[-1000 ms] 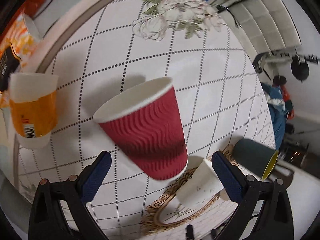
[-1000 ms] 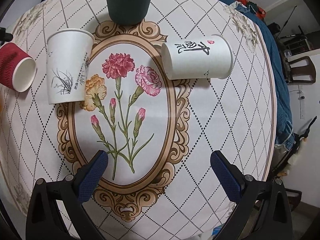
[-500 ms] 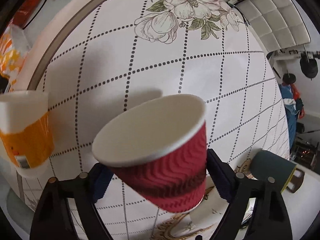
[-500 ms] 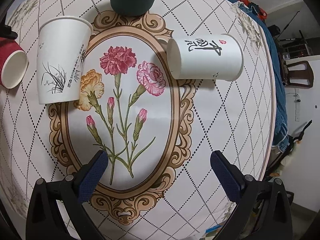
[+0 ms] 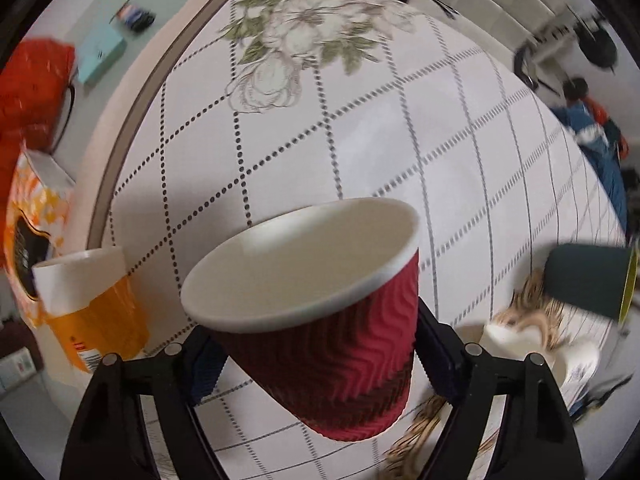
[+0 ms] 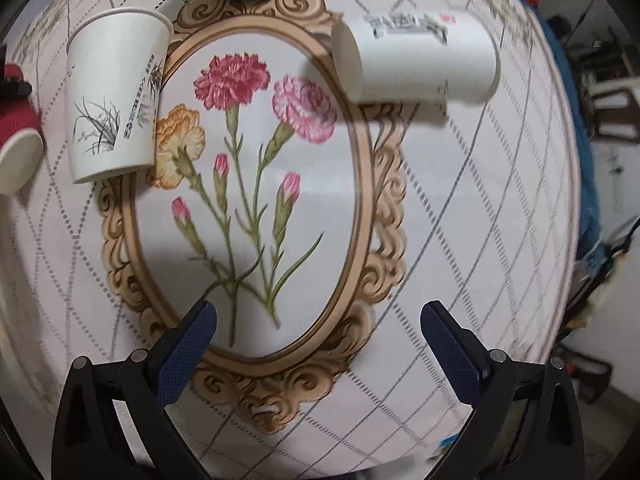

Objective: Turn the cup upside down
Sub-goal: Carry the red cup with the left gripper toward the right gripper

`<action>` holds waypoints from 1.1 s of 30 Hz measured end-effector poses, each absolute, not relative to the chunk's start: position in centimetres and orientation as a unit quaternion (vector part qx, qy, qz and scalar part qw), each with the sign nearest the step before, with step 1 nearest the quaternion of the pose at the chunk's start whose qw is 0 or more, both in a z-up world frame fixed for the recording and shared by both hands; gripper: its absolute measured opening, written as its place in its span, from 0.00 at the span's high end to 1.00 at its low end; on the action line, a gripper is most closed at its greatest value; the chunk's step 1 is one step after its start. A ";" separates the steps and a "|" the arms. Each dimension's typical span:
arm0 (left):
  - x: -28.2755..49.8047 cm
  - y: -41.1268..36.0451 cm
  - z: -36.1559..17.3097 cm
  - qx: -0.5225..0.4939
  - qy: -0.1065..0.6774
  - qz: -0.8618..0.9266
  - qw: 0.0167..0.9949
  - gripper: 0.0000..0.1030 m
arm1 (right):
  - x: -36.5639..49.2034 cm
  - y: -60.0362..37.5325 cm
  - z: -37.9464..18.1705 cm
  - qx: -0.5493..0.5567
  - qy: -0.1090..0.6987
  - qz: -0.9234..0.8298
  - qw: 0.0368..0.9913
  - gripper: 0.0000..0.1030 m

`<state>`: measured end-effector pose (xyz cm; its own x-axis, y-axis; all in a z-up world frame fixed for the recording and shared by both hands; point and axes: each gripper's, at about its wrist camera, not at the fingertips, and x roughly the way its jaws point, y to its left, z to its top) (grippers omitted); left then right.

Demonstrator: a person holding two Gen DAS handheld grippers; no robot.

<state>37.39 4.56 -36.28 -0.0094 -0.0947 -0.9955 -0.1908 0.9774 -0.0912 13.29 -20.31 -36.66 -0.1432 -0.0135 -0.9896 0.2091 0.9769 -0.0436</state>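
Red ripple cup (image 5: 320,328), free a second ago, is now pinched by the left gripper (image 5: 316,354), ready to flip; right gripper (image 6: 318,334) spread, idle.

Showing soft, even indoor light across the white dotted-lattice tablecloth (image 5: 360,152), without harsh glare. Casting a grey shadow toward ten o'clock from the red ribbed paper cup (image 5: 320,320), and another beneath the white paper cup lying on its side (image 6: 416,56). Smearing with motion blur toward three o'clock in both views. Bending straight lines at the rims, fading into a black fisheye border.
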 end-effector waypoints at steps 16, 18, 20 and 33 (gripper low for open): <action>17.7 -1.9 -33.0 0.067 0.737 -0.059 0.670 0.21 | 4.9 -21.2 -35.8 0.128 0.745 -0.047 0.653 0.00; 14.6 -2.5 -32.7 0.075 0.741 -0.065 0.664 0.21 | 3.7 -21.4 -35.7 0.128 0.745 -0.041 0.654 0.00; 11.5 -3.1 -32.6 0.082 0.744 -0.065 0.660 0.21 | 2.2 -21.5 -35.6 0.125 0.744 -0.033 0.656 0.00; -0.6 -10.3 -34.4 0.102 0.758 -0.075 0.640 0.21 | -7.4 -24.4 -37.2 0.117 0.748 -0.010 0.653 0.00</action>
